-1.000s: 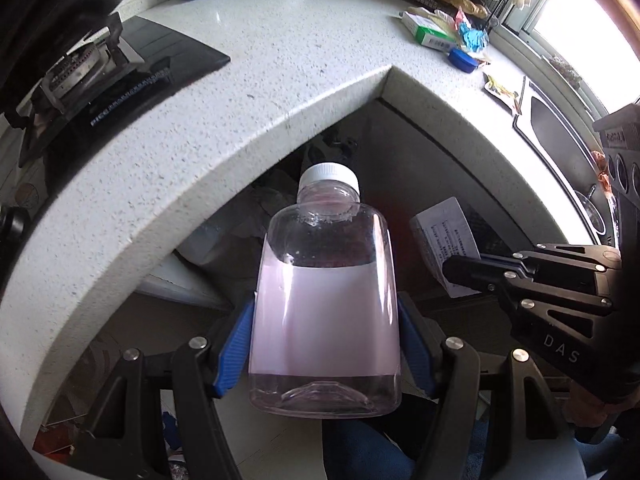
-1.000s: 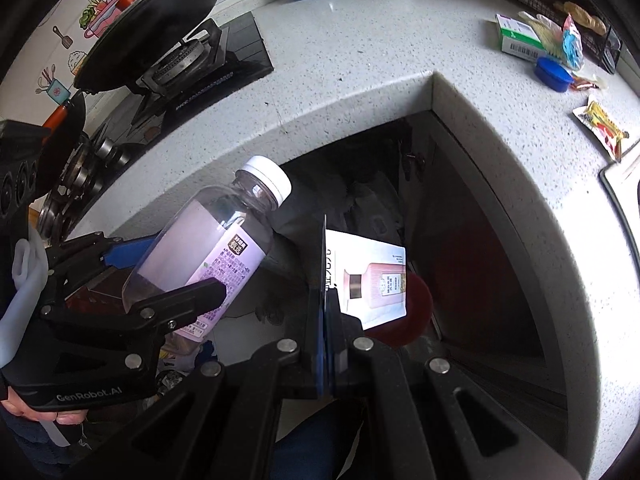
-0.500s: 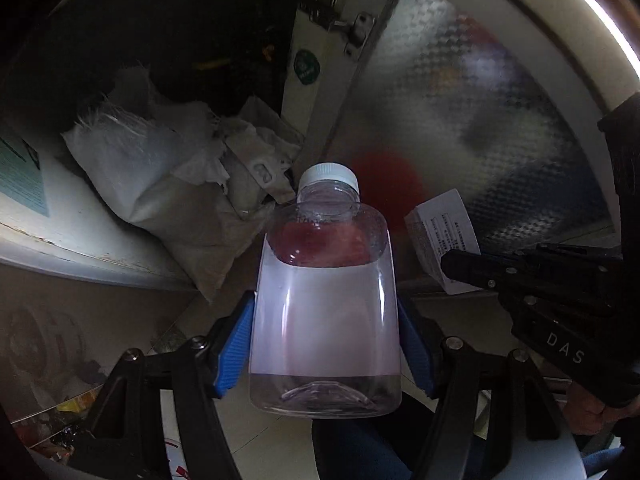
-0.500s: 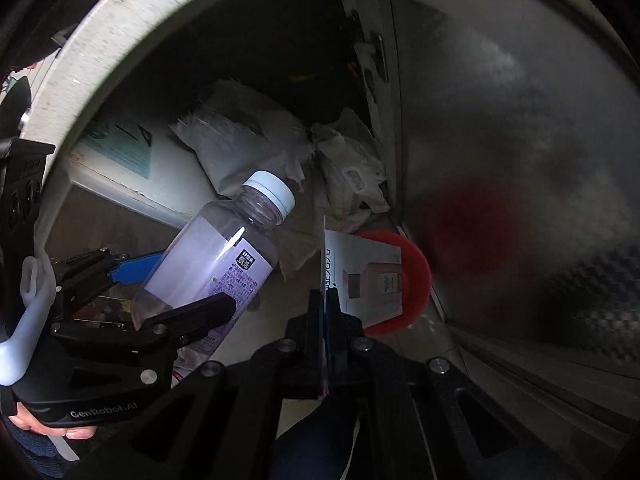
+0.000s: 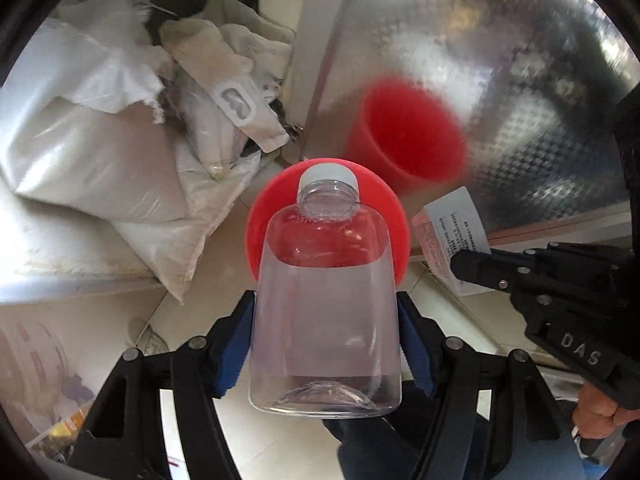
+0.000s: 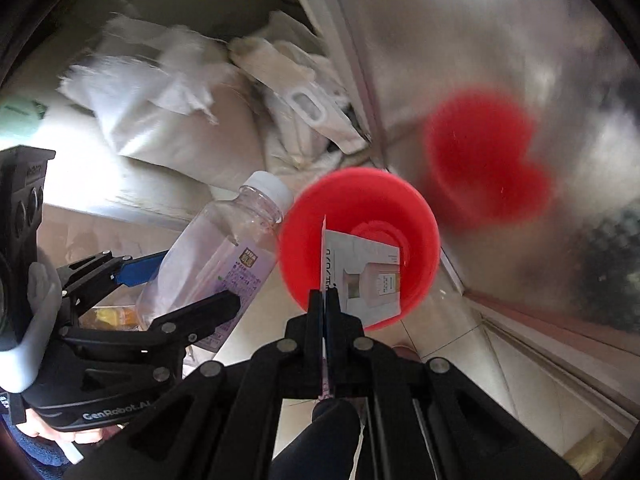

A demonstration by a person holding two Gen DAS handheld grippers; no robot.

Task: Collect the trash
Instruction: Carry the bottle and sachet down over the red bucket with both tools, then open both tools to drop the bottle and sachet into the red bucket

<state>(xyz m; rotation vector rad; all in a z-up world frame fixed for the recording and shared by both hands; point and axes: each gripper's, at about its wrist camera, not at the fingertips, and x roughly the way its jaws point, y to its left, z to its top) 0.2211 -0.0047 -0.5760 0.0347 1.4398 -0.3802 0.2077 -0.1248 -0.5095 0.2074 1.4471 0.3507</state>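
Left hand-held gripper (image 5: 325, 344) is squeezing a clear plastic bottle (image 5: 325, 308) between its blue pads, right above the red bin (image 6: 360, 216) on the floor. Right hand-held gripper (image 6: 325, 300) is pinching a flattened paper box (image 6: 368, 276) tight, hanging over the bin's mouth.

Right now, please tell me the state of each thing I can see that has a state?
Bottle: capped, empty, clamped in the left gripper.
Flat carton: pinched on edge in the right gripper, over the bin.
Red bin: open, upright, on the floor.
White sacks: crumpled, piled beside the bin.
Metal door: mirrors the bin.
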